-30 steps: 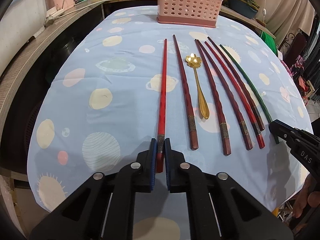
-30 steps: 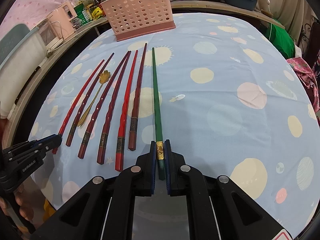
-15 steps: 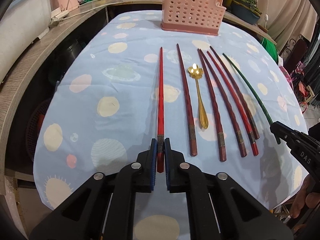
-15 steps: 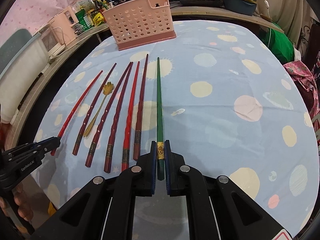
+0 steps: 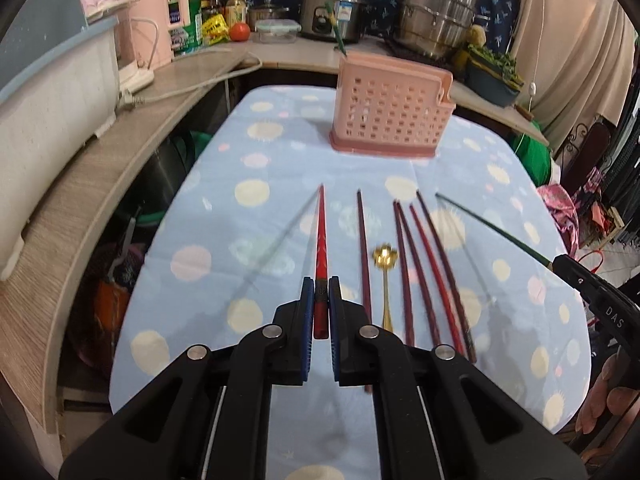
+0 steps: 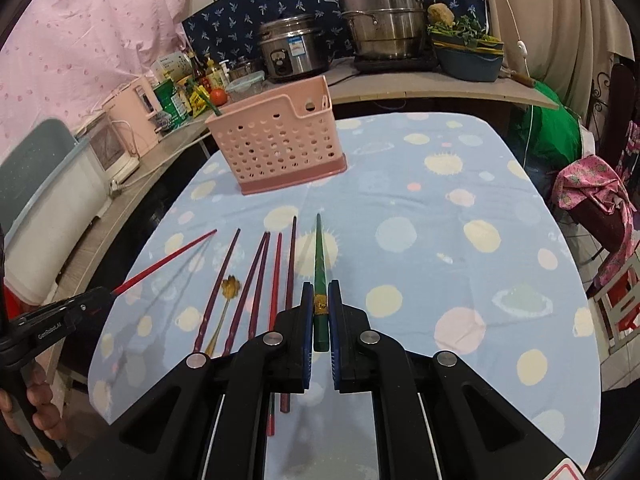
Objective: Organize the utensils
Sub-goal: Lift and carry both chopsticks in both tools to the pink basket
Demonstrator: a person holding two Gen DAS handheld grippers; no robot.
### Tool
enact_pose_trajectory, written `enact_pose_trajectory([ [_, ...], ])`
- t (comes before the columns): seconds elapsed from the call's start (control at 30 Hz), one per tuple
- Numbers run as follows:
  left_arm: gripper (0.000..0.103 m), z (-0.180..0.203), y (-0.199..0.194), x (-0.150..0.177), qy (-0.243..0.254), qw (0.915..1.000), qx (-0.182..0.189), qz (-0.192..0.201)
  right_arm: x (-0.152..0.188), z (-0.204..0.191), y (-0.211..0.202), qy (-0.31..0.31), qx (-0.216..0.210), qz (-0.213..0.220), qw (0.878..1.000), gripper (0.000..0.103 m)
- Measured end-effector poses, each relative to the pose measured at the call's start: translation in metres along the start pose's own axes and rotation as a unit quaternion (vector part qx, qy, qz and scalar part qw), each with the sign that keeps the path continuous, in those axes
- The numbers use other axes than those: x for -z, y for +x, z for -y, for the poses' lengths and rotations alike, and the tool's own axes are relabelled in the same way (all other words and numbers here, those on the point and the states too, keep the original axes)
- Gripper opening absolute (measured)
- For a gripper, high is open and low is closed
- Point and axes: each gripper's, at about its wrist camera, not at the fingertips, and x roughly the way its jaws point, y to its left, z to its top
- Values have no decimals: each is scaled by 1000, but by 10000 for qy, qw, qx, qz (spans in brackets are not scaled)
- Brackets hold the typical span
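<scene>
My left gripper (image 5: 321, 300) is shut on the butt end of a bright red chopstick (image 5: 321, 240) and holds it lifted above the table, tip pointing at the pink perforated utensil basket (image 5: 390, 114). My right gripper (image 6: 320, 308) is shut on a green chopstick (image 6: 319, 256), also lifted, tip toward the basket (image 6: 276, 148). Several dark red chopsticks (image 5: 420, 264) and a gold flower-shaped spoon (image 5: 386, 276) lie in a row on the cloth between the two grippers. The green chopstick shows at the right of the left wrist view (image 5: 492, 228).
The table wears a light blue spotted cloth (image 5: 256, 208). A wooden counter (image 5: 80, 184) curves along the left and back, with a rice cooker (image 6: 292, 54), steel pots (image 6: 384, 16), bottles and a white bin (image 5: 44, 92). Green and pink bundles (image 6: 588, 184) sit beyond the right edge.
Both grippers have risen and tilted up with their chopsticks, lifting them off the cloth. The basket and counter now fill the upper view. The other utensils have not moved.
</scene>
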Motion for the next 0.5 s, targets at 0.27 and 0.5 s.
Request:
enact_pose_trajectory([
  [0.27, 7, 0, -22, -54, -108, 9983, 59, 577, -42, 2, -10, 12, -43, 397, 9992, 7],
  [0.5, 7, 1, -33, -103, -127, 9954, 108, 946, -85, 1, -16, 13, -114, 760, 9970, 7],
])
